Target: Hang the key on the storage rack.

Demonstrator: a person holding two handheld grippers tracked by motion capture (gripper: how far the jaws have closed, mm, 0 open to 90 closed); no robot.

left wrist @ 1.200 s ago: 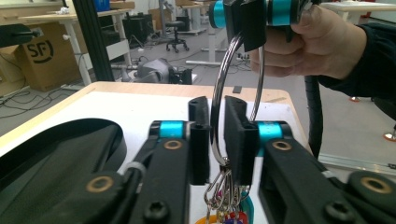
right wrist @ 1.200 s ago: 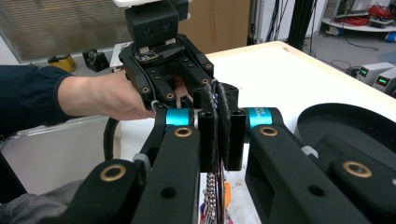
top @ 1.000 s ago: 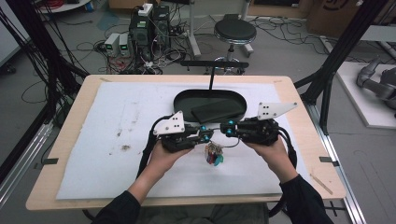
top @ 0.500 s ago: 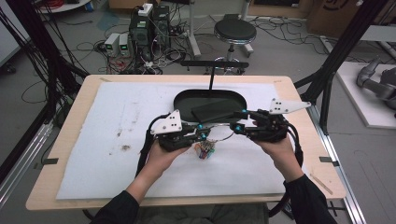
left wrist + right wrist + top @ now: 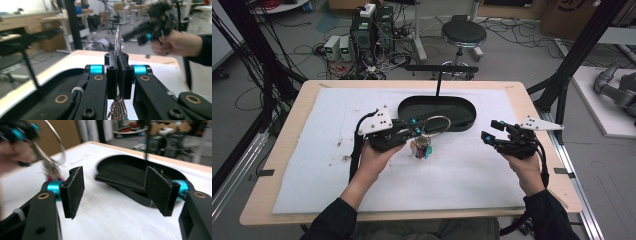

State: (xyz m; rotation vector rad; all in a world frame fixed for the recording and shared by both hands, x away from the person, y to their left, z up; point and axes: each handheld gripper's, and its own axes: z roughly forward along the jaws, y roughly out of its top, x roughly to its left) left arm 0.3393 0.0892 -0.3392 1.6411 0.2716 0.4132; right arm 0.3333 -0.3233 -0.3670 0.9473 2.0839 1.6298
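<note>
Dangling from the left hand-held gripper [image 5: 416, 131], clamped on the wire ring [image 5: 435, 124] just above the table [image 5: 327, 200] – key bunch [image 5: 421, 149] could swing and slip; right hand-held gripper [image 5: 488, 135], jaws just opened and empty – well apart, no backup.

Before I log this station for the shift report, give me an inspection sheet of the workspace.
Surface: wooden table under a white mat, with dark specks at its left.
Job's things: a metal key ring with a bunch of coloured tags hanging from it, lifted near the mat's middle.
Clutter: a black oval tray at the far side with a thin upright rod.
Grippers: left gripper shut on the key ring; right gripper off to the right, its jaws have just been opening, nothing between them.
Cables: a black cable trails from each gripper along the forearm.
Surroundings: a round stool, electronics boxes and loose floor wiring, black frame posts.
</note>
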